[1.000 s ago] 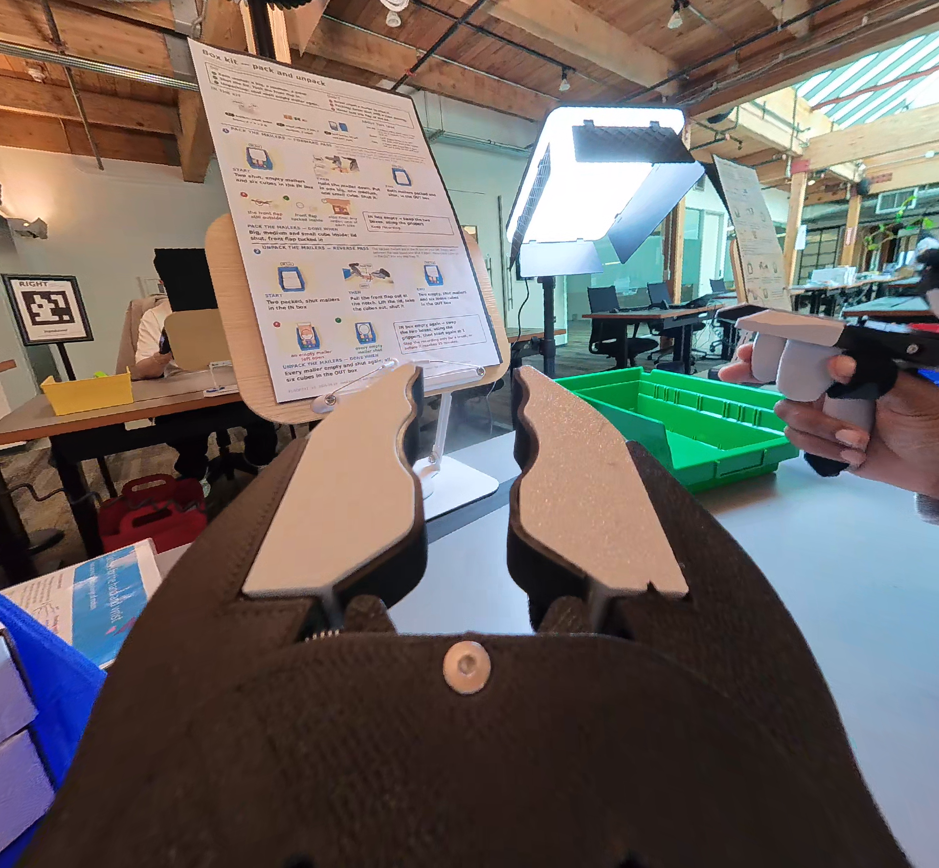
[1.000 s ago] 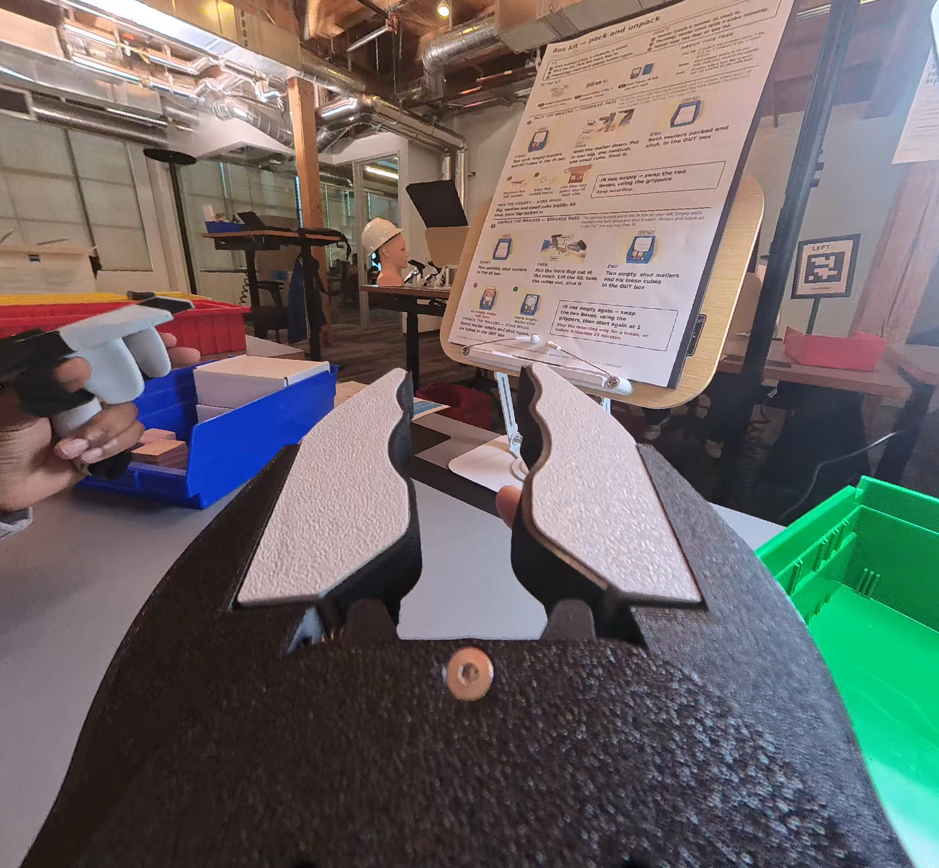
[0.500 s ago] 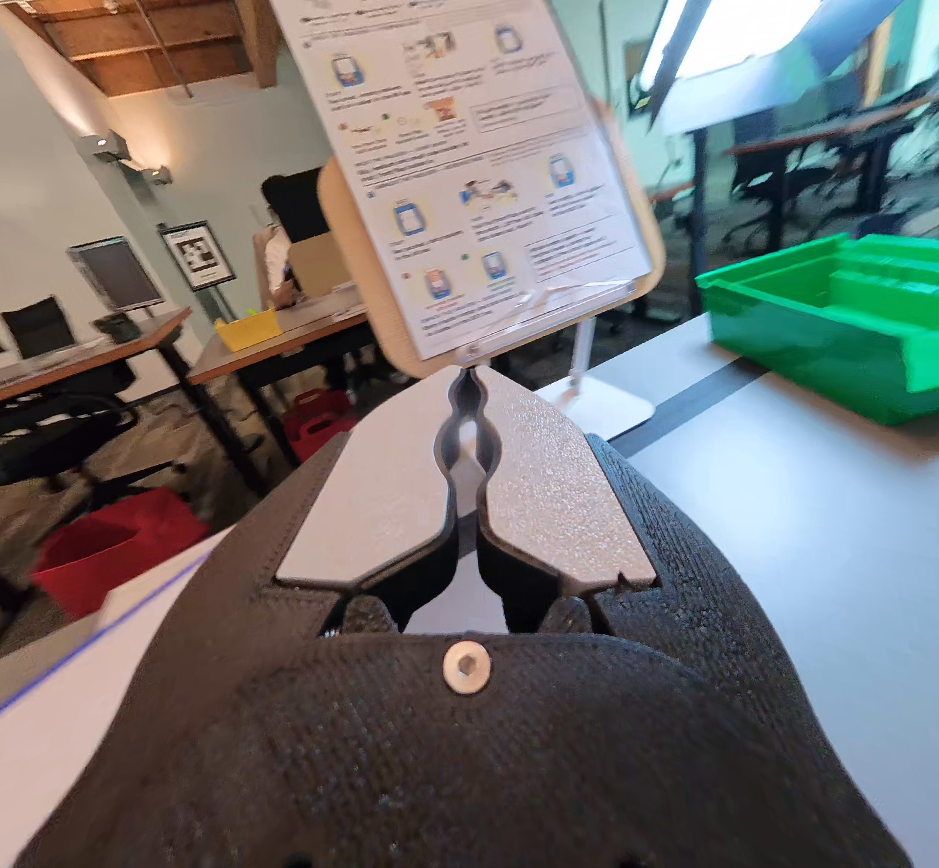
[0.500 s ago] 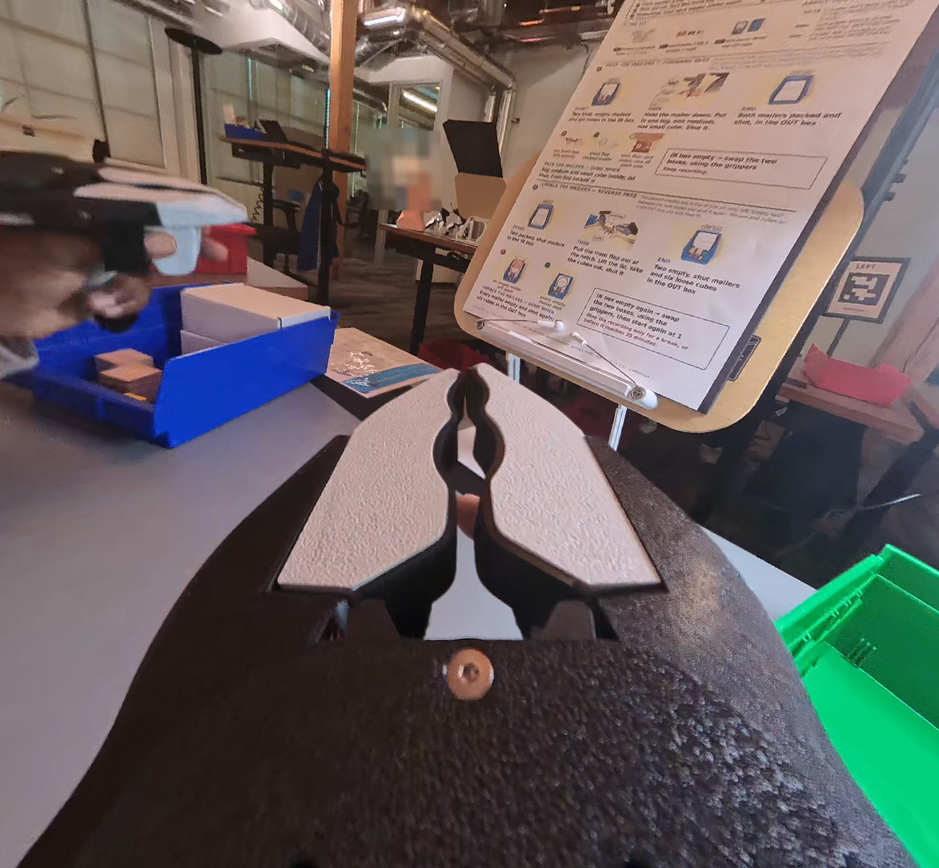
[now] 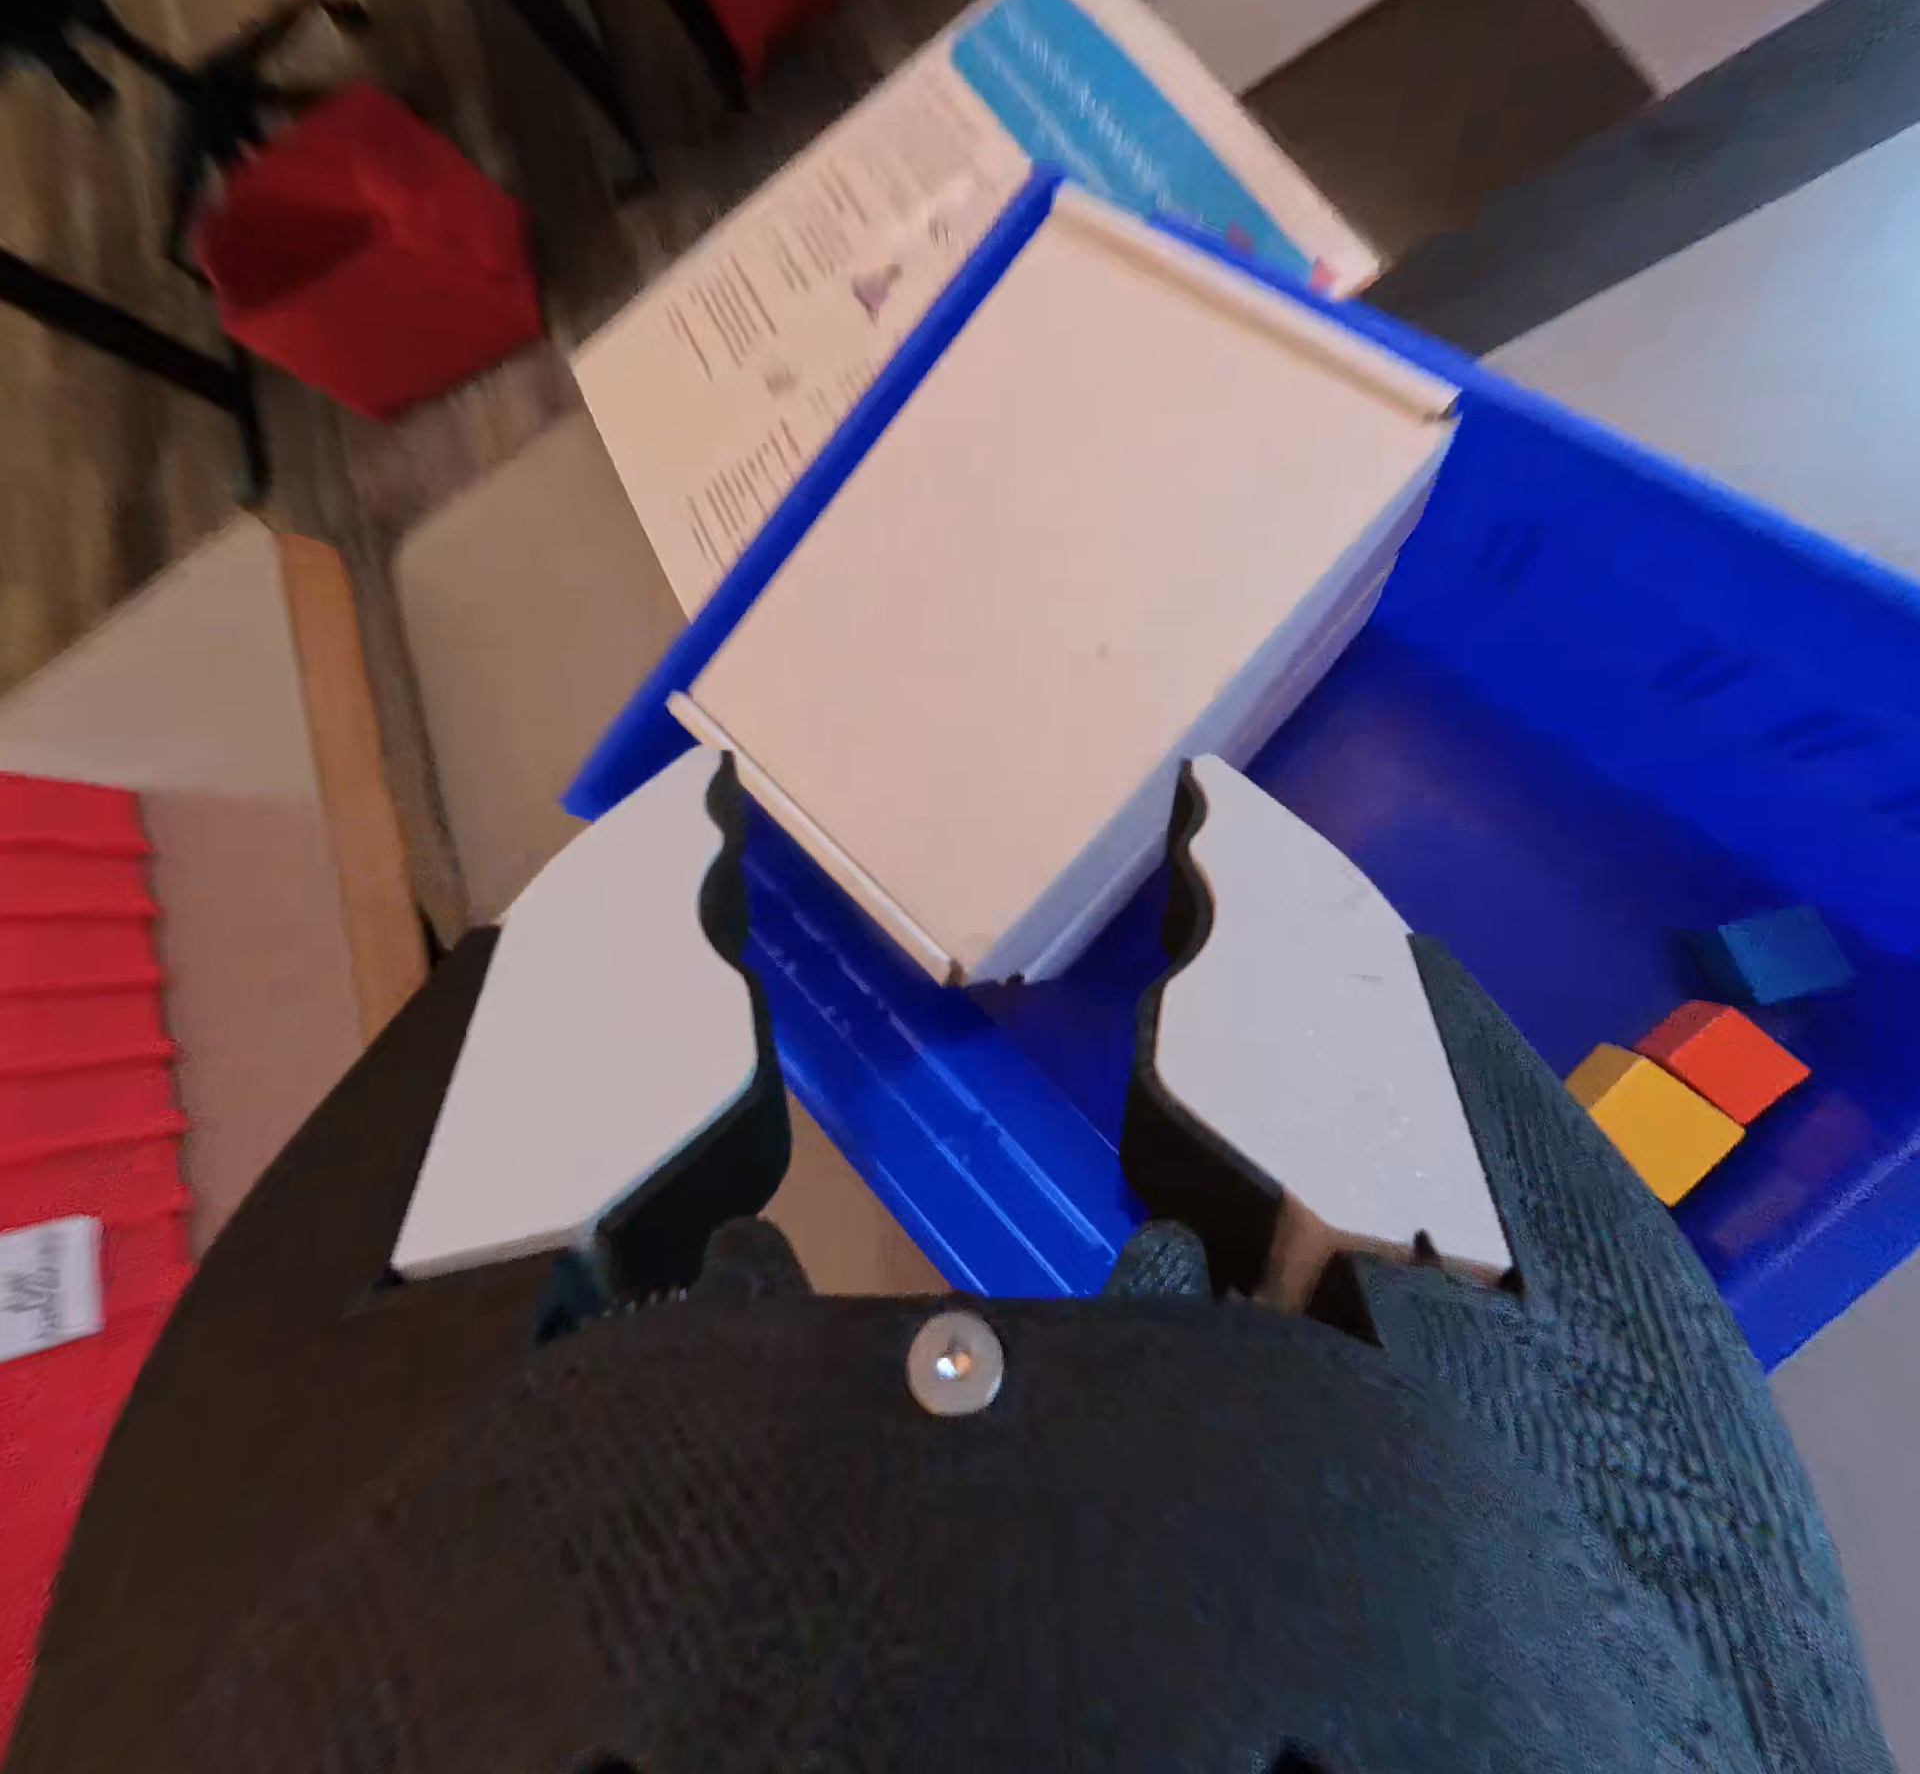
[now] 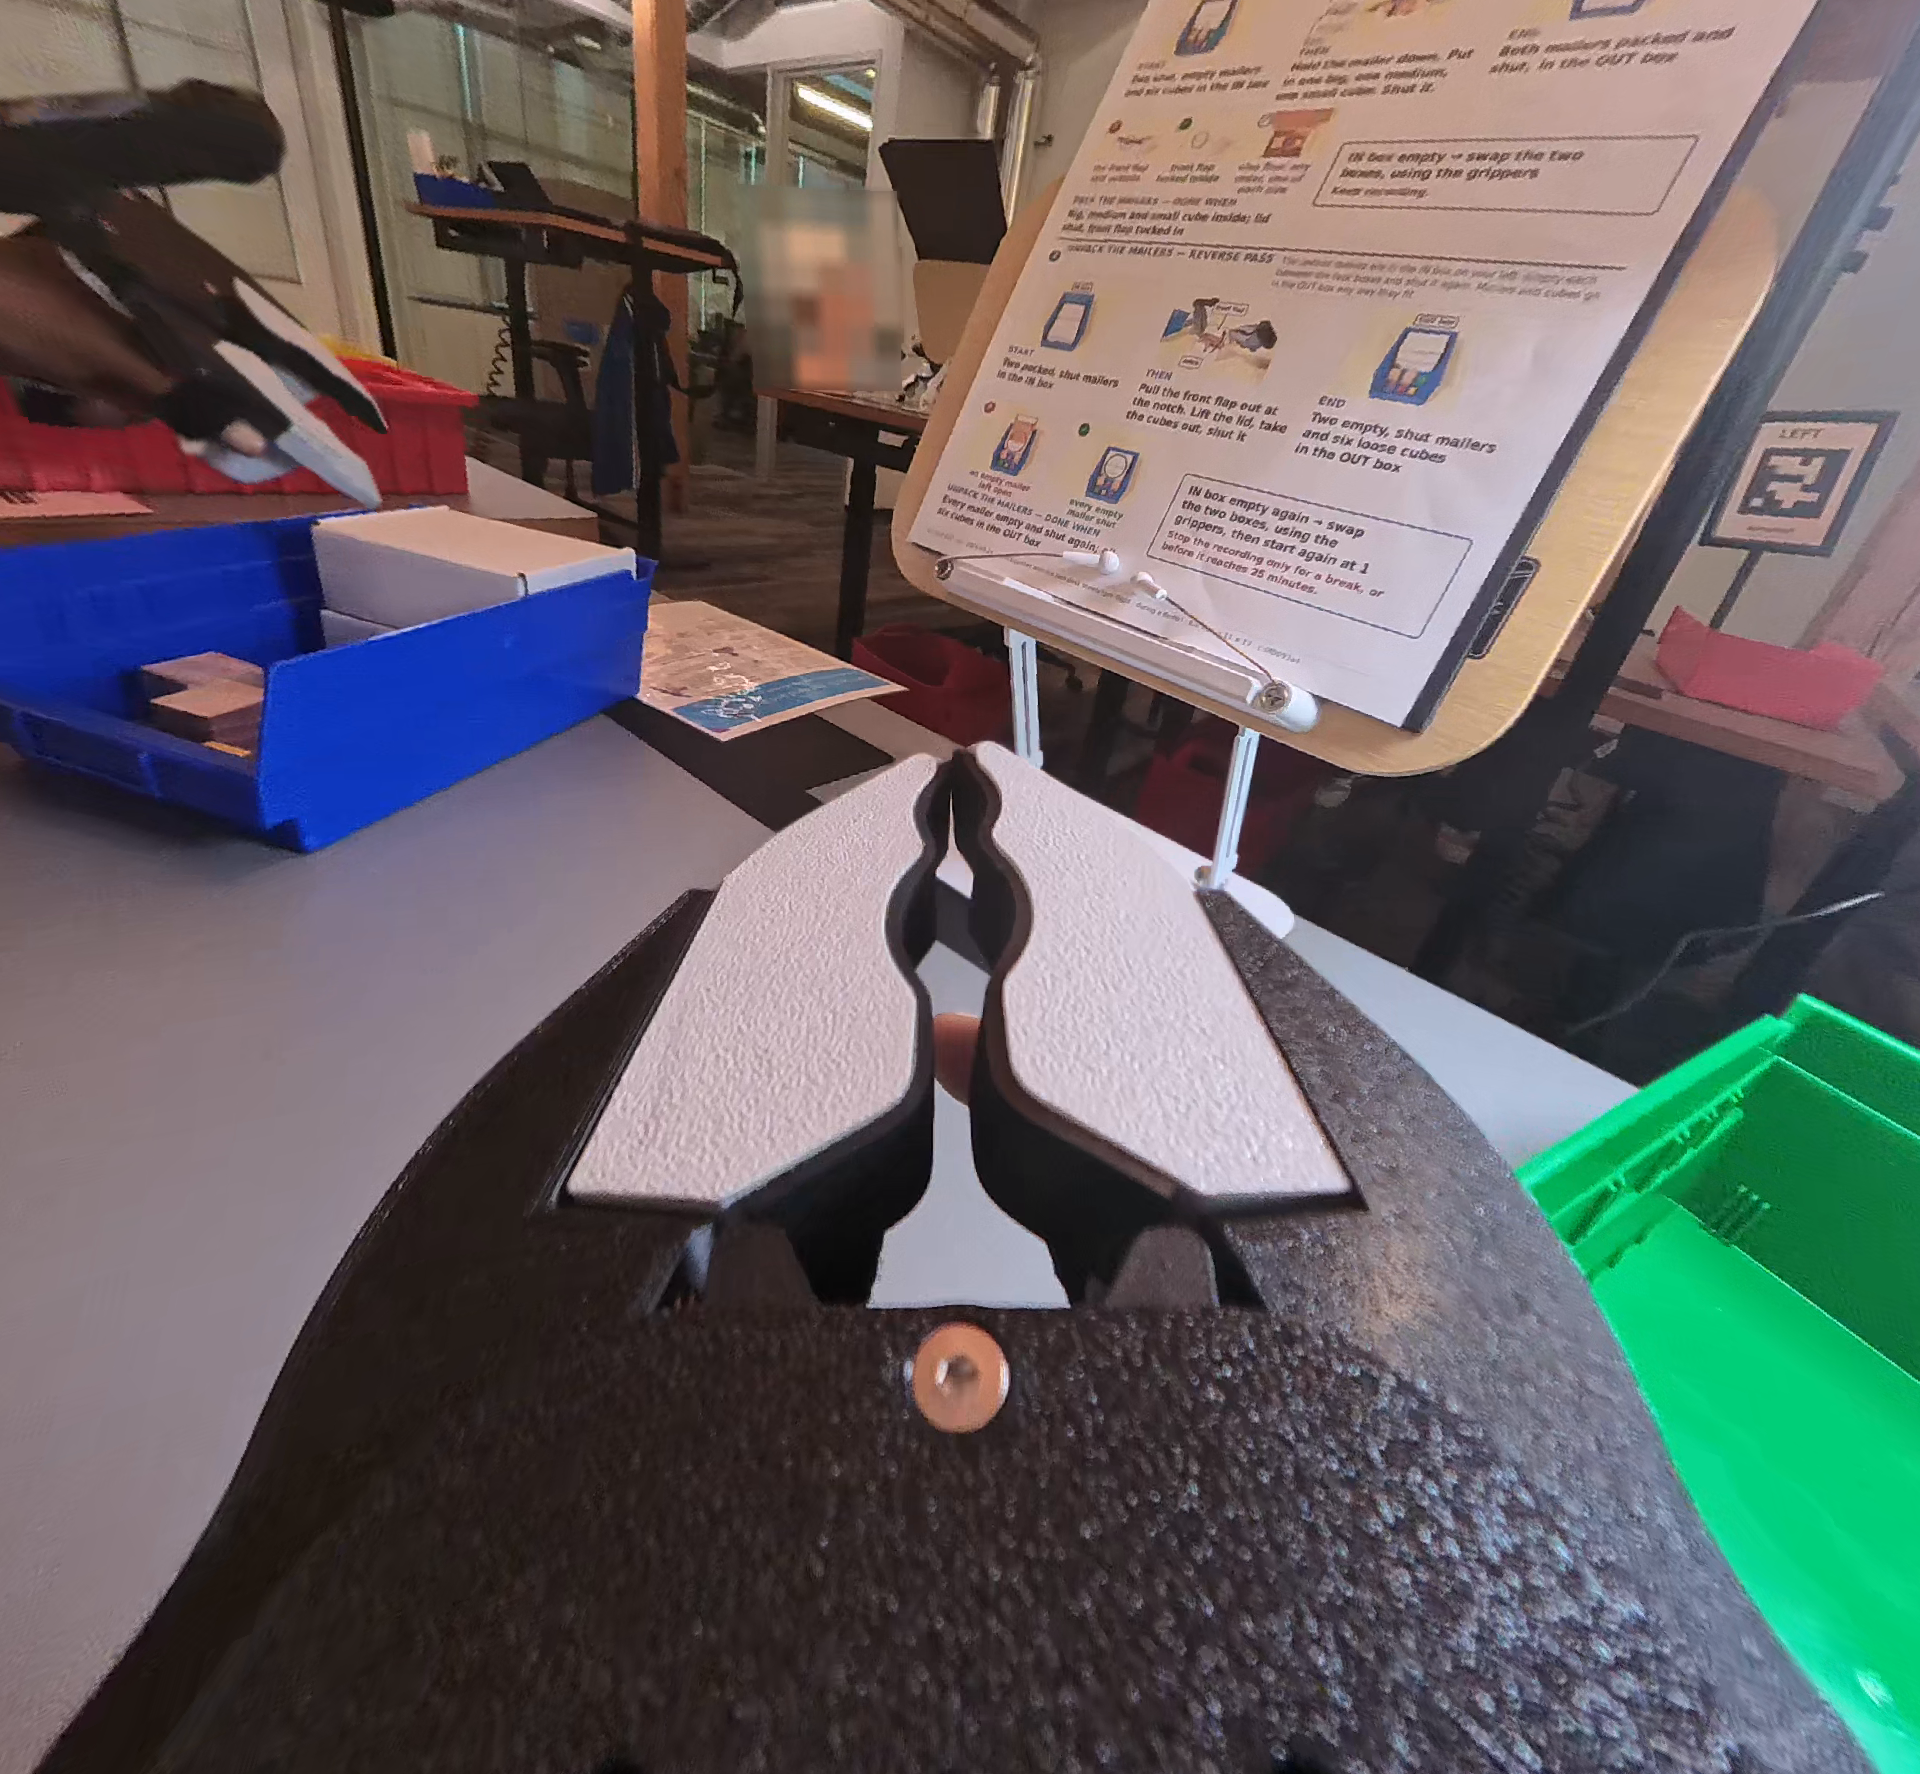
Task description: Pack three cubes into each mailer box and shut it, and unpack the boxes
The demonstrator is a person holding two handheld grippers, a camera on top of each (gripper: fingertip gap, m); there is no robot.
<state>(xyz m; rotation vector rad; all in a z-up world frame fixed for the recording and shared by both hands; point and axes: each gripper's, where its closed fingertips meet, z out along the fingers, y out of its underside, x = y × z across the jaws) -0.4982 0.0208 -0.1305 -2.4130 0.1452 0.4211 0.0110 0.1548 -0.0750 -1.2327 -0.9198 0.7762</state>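
Note:
My left gripper (image 5: 956, 768) is open and empty, tilted down over the near corner of a shut white mailer box (image 5: 1039, 602) that stands in the blue bin (image 5: 1610, 644). A blue cube (image 5: 1782, 966), a red cube (image 5: 1725, 1059) and a yellow cube (image 5: 1652, 1127) lie loose on the bin floor to the right. In the right wrist view the left gripper (image 6: 312, 446) hovers above the mailer box (image 6: 457, 550) in the blue bin (image 6: 416, 727), with cubes (image 6: 197, 696) at its near end. My right gripper (image 6: 951, 768) is shut and empty above the grey table.
A green bin (image 6: 1766, 1309) stands at the right. An instruction board (image 6: 1351, 322) on a stand is at the table's far edge. A printed leaflet (image 6: 748, 675) lies beside the blue bin. A red bin (image 6: 416, 436) sits behind the blue bin. Some 55 centimetres of space lies between my two pairs of fingers. About 15 centimetres separates my left fingertips from the yellow cube (image 5: 1652, 1127).
My left gripper swung left and down from facing the board to above the blue bin; it closed, then opened again. My right gripper closed from open to shut.

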